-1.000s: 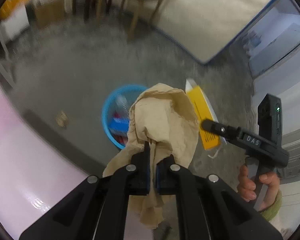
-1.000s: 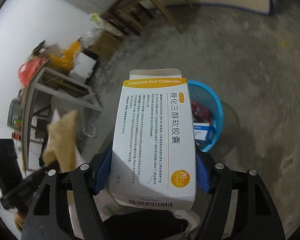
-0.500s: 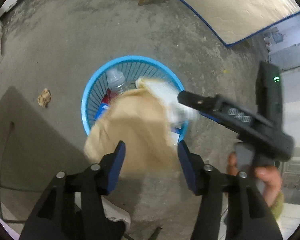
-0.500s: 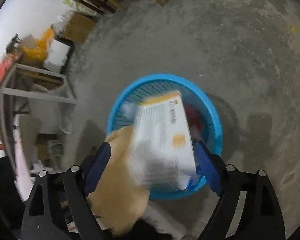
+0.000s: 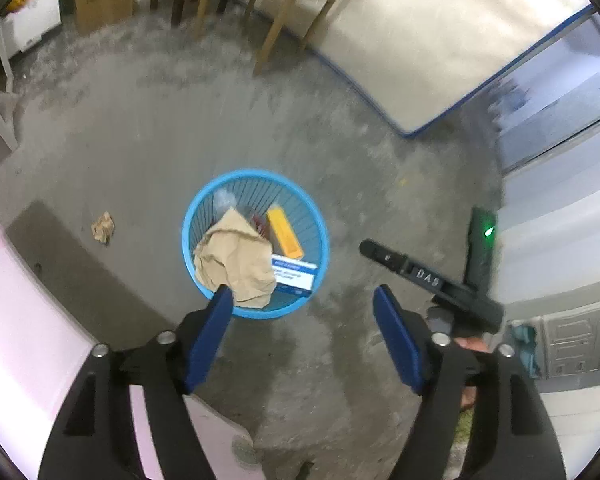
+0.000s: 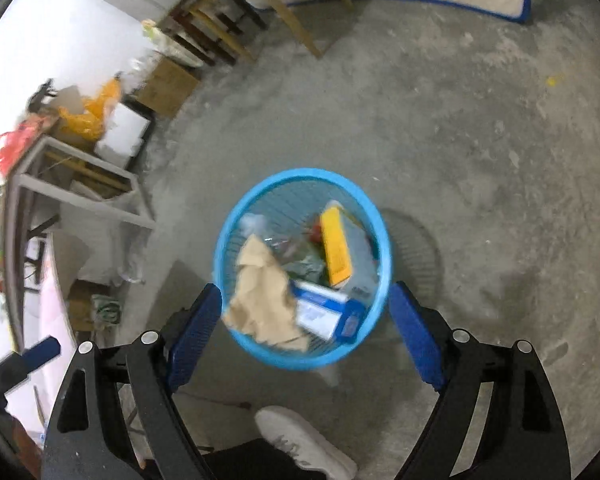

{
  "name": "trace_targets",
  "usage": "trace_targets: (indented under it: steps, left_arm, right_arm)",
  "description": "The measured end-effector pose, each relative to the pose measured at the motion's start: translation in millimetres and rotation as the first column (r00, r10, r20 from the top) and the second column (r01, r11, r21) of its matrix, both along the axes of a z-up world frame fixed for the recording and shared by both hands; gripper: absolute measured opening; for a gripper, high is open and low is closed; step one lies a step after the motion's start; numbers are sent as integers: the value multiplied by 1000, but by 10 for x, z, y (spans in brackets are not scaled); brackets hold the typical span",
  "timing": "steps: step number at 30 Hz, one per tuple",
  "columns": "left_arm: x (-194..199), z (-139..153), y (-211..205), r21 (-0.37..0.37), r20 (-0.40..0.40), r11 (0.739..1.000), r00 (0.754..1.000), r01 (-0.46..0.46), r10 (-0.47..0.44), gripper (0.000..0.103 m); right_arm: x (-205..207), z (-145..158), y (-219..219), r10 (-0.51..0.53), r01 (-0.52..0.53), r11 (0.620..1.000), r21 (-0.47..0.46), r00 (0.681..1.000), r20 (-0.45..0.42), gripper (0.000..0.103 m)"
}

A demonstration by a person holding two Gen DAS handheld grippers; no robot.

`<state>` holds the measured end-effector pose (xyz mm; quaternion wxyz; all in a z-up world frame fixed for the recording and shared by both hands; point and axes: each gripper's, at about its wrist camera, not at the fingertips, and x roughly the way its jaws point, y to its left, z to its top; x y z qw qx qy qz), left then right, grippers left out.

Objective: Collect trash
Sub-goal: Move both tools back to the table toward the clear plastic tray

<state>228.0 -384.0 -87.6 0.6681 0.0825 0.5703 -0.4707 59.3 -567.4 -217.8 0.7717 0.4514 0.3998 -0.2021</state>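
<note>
- Nearest, the left gripper (image 5: 302, 294) is seen with its jaws opening and nothing between them; the right gripper (image 6: 305, 304) is spread wide and empty.
- Just beyond, a blue basket (image 6: 260, 196) is stood on the concrete floor (image 6: 460, 160).
- Inside it, crumpled brown paper (image 5: 236, 260), a white-and-blue box (image 5: 294, 276) and an orange-sided carton (image 6: 336, 250) are piled.
- Farther left, a small paper scrap (image 5: 103, 227) is left on the floor.

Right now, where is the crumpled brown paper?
The brown paper lies inside the blue basket on the floor, on its left side in both wrist views, beside a blue-and-white box.
</note>
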Motion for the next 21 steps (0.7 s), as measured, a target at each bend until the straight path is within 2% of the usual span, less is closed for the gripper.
trace_targets:
  steps: [3,6,8,9,11,12,14,15,17,19,20,21]
  left_arm:
    - [-47,368,526,-84,43,996,998,-37,41,83]
    - [-81,693,1182,-156,111,984,988,-86,104,84]
    - [-96,844,1629,-180,161,975,974,-130,160,84]
    - [-100,916,1911,-191,197,967,959,-166,204,84]
    - [-111,997,2388,-196,251,950,924,-244,289,84]
    - [-130,1039,2741,-210,272,931,897,-299,349,84]
    - [-160,1087,3179,-234,285,895,854,-379,436,84]
    - [-195,1094,3474,-258,287,864,820,-432,495,84]
    - [-261,1095,3919,-297,287,811,763,-504,579,84]
    - [-331,1073,4341,-324,305,756,694,-568,652,84]
    - [-351,1057,4514,-329,317,734,663,-594,678,84]
    - [-355,1037,4620,-333,322,722,646,-607,692,84]
  right_arm:
    - [-73,287,210,32,-32,999,-10,997,64,83]
    - [-16,475,393,80,-80,997,-3,991,105,83]
    - [131,658,574,139,-140,990,-4,982,126,83]
    - [203,749,662,168,-168,986,-12,976,139,83]
    - [394,982,906,241,-240,970,-31,954,180,83]
    - [485,1077,1024,273,-271,962,-38,942,197,83]
    - [707,1264,1320,346,-345,938,-47,909,233,83]
    - [805,1330,1464,378,-379,924,-49,892,246,83]
    - [1057,1459,1824,460,-466,883,-46,844,274,83]
    - [1335,1555,2243,547,-560,827,-45,784,293,83]
    - [1457,1578,2430,584,-598,800,-47,758,291,83]
    - [1577,1593,2634,621,-635,771,-50,731,283,83]
